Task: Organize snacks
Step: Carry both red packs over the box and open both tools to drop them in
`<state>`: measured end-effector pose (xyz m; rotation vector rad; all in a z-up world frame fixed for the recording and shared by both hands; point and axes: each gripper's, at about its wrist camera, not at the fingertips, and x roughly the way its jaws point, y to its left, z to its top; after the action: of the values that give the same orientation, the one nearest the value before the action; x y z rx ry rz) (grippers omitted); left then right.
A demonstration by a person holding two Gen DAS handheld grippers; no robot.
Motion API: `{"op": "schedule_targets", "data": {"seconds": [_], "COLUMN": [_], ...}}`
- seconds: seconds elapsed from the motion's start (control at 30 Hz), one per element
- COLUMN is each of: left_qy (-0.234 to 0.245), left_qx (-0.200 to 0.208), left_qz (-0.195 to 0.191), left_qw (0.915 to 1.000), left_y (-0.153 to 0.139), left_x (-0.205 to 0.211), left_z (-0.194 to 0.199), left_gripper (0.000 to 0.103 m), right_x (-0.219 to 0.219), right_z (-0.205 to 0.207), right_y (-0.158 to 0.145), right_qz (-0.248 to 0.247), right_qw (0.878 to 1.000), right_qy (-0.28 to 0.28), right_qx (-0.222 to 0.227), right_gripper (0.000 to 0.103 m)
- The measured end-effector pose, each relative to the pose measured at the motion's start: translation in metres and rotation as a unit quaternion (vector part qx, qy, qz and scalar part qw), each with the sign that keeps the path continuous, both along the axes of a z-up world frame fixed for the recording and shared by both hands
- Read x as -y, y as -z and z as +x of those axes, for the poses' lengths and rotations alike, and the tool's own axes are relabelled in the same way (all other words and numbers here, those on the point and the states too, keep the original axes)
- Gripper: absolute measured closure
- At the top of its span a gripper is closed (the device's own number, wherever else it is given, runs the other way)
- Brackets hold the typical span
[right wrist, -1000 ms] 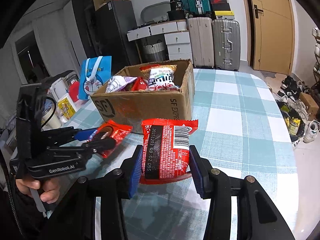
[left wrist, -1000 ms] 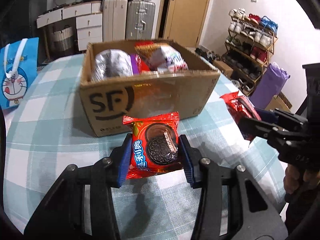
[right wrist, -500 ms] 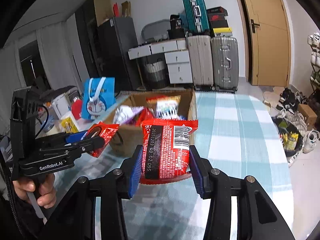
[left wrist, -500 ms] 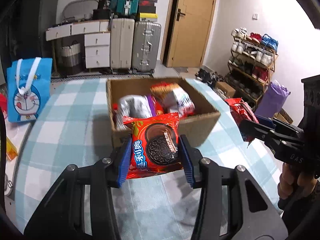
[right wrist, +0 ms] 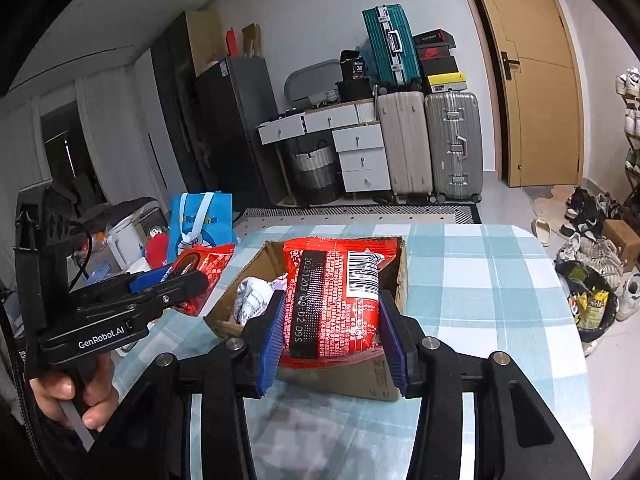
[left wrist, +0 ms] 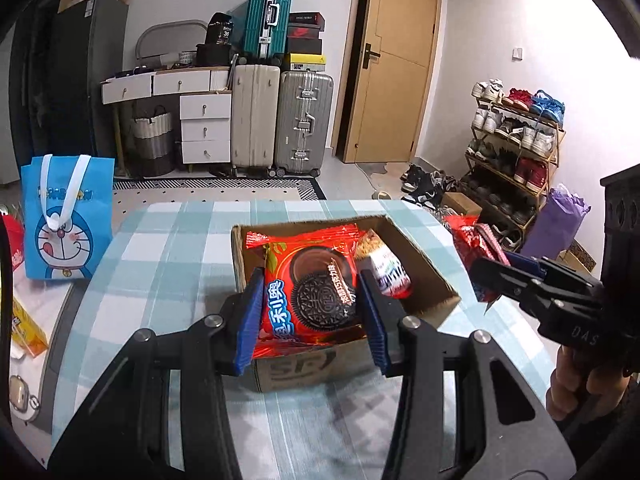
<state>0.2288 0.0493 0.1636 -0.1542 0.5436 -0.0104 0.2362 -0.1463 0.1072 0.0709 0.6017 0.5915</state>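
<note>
Both packets hang above the open cardboard box (left wrist: 420,264): the left hand-held gripper (left wrist: 312,304) clamps the Oreo packet (left wrist: 312,288) over its near wall (nearer the drop), the right hand-held gripper (right wrist: 332,332) clamps a red snack packet (right wrist: 336,300).

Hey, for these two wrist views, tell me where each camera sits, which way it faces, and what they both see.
Left wrist: sits behind the left gripper, facing the cardboard box; it grips the Oreo packet. The right gripper and a hand show at right.
Right wrist: sits behind the right gripper, which is shut on the red barcode packet; the left gripper and the holding hand show at left.
Shared: box, checked tablecloth, Doraemon bag, suitcases, door.
</note>
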Motion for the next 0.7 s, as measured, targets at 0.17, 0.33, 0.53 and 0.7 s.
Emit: {"op": "schedule_targets", "data": {"seconds": [0.17, 0.33, 0.53, 0.7], "left_qy": [-0.004, -0.001, -0.002, -0.007], "left_qx": [-0.002, -0.008, -0.015, -0.024], "left_qz": [-0.006, -0.001, 0.010, 0.008], "left_qw": [1.0000, 1.0000, 0.9998, 0.9997], "left_y": [-0.002, 0.002, 0.018, 0.035], "left_x": [0.000, 0.002, 0.010, 0.009], "left_z": [0.022, 0.049, 0.076, 0.090], "left_gripper": [0.061, 0.061, 0.061, 0.061], "right_x": [-0.007, -0.015, -0.027, -0.034], "right_z": [0.016, 0.030, 0.044, 0.057], "right_y": [-0.002, -0.002, 0.005, 0.015], "right_qz": [0.006, 0.005, 0.004, 0.000], "right_qw": [1.000, 1.000, 1.000, 1.000], "right_qy": [-0.002, -0.008, -0.016, -0.019], "right_qx": [-0.004, -0.002, -0.005, -0.015], "right_gripper": [0.058, 0.058, 0.058, 0.058]}}
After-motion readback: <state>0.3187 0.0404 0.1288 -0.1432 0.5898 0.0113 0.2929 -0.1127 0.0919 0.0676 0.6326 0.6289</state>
